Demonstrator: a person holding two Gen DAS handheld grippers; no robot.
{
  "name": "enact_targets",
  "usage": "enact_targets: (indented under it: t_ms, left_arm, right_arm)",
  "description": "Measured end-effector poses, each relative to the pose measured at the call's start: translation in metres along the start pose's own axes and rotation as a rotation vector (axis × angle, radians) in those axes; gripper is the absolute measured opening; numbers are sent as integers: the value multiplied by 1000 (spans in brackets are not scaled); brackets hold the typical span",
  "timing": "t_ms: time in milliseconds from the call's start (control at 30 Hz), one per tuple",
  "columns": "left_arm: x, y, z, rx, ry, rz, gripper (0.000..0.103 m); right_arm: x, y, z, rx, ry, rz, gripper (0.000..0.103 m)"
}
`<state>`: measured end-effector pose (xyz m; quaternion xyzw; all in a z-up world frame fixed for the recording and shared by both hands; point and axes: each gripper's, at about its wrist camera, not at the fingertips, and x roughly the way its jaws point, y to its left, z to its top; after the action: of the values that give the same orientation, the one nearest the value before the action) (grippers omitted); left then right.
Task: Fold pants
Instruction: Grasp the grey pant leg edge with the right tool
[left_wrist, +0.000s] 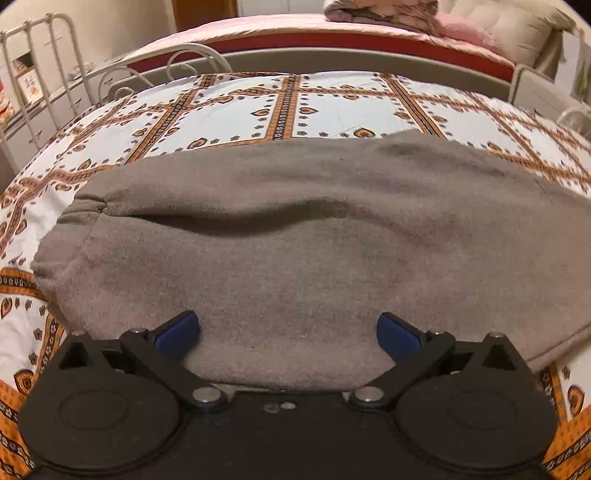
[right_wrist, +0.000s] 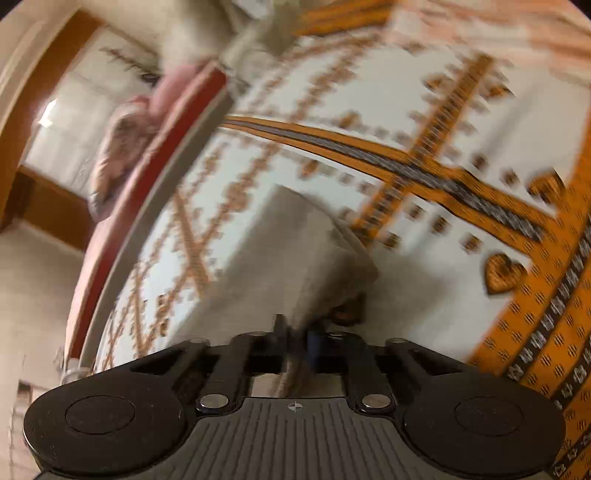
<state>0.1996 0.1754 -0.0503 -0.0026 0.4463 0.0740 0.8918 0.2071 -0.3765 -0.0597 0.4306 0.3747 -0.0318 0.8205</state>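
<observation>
Right wrist: gripper (right_wrist: 297, 338) pinches pants (right_wrist: 295, 251) edge.

A bedroom in a private home. A bed spread with a white sheet (left_wrist: 332, 107) printed in orange and brown paisley bands fills the foreground, edged by a white scrolled metal bed frame (left_wrist: 48, 74). Just behind stands a second bed (left_wrist: 314, 40) with a red side (pink cover on top), heaped with a rumpled blanket (left_wrist: 380, 9) and pillows (left_wrist: 506, 26). A wooden door frame (right_wrist: 40, 92) shows in the blurred right wrist view.
</observation>
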Motion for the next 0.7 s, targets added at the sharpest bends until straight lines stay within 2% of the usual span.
enact_targets:
  t_ms: [100, 200, 367, 533, 700]
  left_arm:
    - [-1, 4, 1, -14, -4, -10, 97]
    - [-6, 9, 2, -20, -22, 7, 97]
    - [-24, 39, 2, -146, -121, 46, 97]
    - [-33, 68, -1, -249, -157, 74, 97]
    - [-37, 86, -6, -258, -151, 92, 97]
  right_arm:
    - [-1, 13, -2, -58, -22, -6, 10]
    - [1, 15, -3, -54, -28, -14, 10]
    - [-6, 36, -8, -107, -73, 16, 10]
    - [-7, 91, -23, -207, -97, 88, 10]
    - [11, 170, -59, -359, -86, 174, 10]
